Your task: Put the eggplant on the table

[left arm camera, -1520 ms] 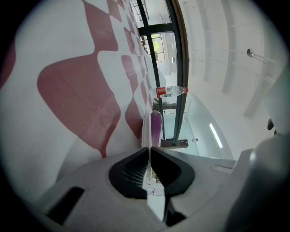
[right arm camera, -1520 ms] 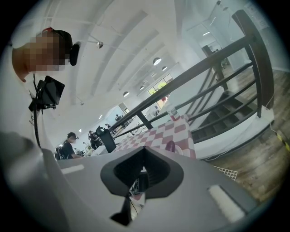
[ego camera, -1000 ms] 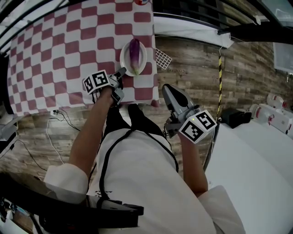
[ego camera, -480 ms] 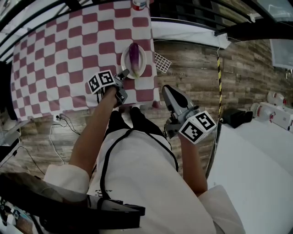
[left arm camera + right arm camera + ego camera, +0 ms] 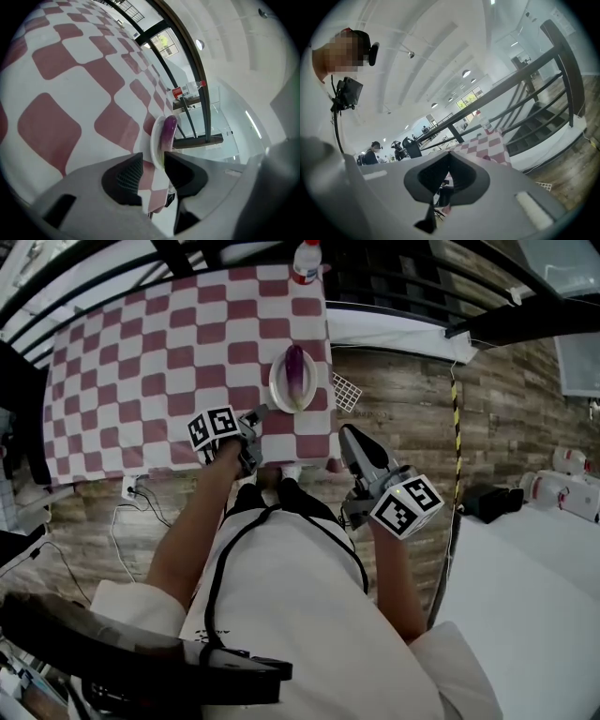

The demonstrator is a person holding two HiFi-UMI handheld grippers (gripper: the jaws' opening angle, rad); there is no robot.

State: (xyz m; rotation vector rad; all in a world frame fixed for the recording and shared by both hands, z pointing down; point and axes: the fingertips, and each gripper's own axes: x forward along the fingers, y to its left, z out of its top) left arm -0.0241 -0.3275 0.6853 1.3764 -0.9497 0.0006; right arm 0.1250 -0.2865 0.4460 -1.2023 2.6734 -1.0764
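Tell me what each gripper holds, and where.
Nothing is held. The left gripper has just been opening its jaws, nothing pinched between them; the plate with the eggplant lies ahead. The right gripper is shut, empty.

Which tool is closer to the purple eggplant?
Left. The left tool, its jaws just opened with nothing between them, is over the table, just short of the plate holding the eggplant. The right tool hangs shut past the table's edge.

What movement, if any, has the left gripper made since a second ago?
Yes: the left gripper drew back slightly from the plate; its jaws have just been opening, gripping nothing.
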